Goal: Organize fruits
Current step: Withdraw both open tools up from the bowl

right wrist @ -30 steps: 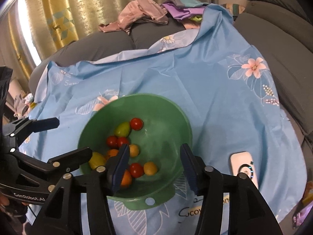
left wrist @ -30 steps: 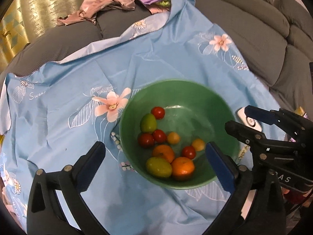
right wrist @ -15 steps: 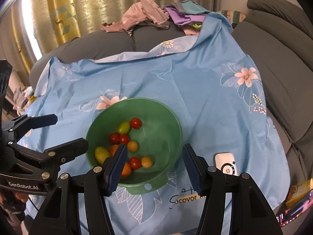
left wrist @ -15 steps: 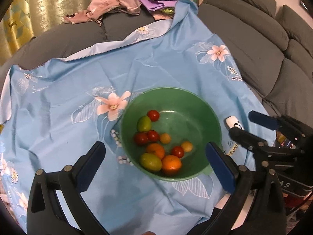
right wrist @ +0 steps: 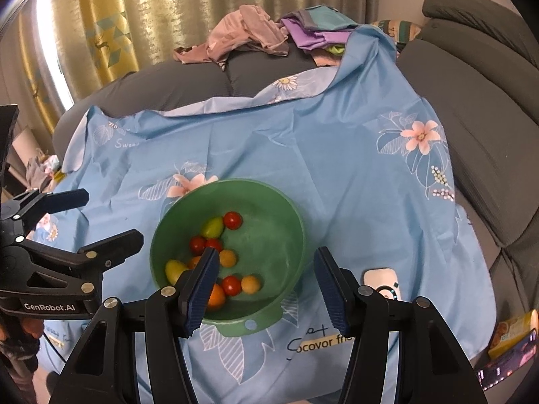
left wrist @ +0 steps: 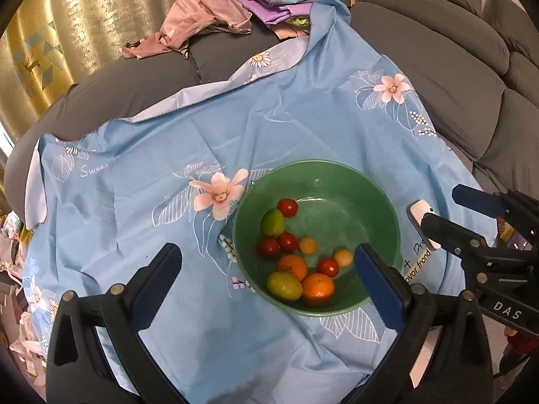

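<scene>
A green bowl [left wrist: 367, 198] [right wrist: 279, 232] sits on a blue flowered cloth [left wrist: 168, 155] [right wrist: 337, 155] and holds several small fruits: red tomatoes [left wrist: 287, 207], green ones [left wrist: 273, 223], oranges [left wrist: 318, 289] and yellow ones [left wrist: 308, 245]. My left gripper [left wrist: 269, 279] is open and empty, held above the bowl's near left side. My right gripper [right wrist: 264, 288] is open and empty, above the bowl's near rim. Each gripper shows in the other's view, the right one [left wrist: 478, 215] and the left one [right wrist: 84, 215].
A white device [right wrist: 382, 281] [left wrist: 421, 217] lies on the cloth right of the bowl. The cloth covers a grey sofa [left wrist: 438, 60]. Clothes [left wrist: 209, 17] [right wrist: 256, 33] are piled at the back by a gold curtain [right wrist: 134, 17]. Packets [right wrist: 512, 333] lie at the far right.
Both grippers have pulled back and up from the bowl, so it looks smaller and farther. Both stay open and empty. The fruits have not moved.
</scene>
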Demonstrator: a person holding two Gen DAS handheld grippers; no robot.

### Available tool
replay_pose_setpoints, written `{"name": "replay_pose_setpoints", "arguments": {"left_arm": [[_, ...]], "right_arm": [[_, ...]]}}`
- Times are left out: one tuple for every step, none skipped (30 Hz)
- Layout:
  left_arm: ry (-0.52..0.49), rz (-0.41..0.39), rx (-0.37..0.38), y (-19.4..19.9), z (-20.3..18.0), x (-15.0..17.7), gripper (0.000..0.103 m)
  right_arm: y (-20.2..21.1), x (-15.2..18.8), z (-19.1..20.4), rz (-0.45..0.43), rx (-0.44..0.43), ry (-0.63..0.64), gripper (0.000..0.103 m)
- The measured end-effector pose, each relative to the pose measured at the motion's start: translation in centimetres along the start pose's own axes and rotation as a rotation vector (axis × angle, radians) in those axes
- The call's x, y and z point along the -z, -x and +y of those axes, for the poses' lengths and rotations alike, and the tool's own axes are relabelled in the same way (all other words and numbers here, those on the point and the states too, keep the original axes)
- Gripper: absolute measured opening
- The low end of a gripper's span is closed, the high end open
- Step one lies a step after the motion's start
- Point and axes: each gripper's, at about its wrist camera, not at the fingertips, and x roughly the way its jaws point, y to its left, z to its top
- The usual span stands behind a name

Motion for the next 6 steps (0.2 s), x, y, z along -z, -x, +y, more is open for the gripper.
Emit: {"name": "replay_pose_setpoints", "arguments": {"left_arm": [[-0.001, -0.003, -0.002, 0.03, -0.07, -0.04, 0.102], [-0.001, -0.005, -0.002, 0.04, -0.16, -0.06, 0.102], [0.000, -0.005, -0.001, 0.05, -0.16, -0.11, 0.102], [0.001, -0.002, 0.000, 0.00, -0.16, -0.15, 0.102], [-0.001, 0.000, -0.004, -0.04, -0.25, -0.18, 0.102], [-0.006, 0.004, -0.010, -0.18, -0.29, -0.18, 0.102]], "right_arm": [[0.02, -0.07, 0.00, -0.001, 0.000, 0.000, 0.059], [0.02, -0.10, -0.02, 0.000, -0.001, 0.000, 0.059], [0.03, -0.09, -0.03, 0.001, -0.001, 0.000, 0.059], [0.05, -0.10, -0.03, 0.000, -0.001, 0.000, 0.059], [0.04, -0.09, -0.02, 0.000, 0.000, 0.000, 0.059], [0.06, -0.17, -0.01, 0.001, 0.000, 0.000, 0.059]]}}
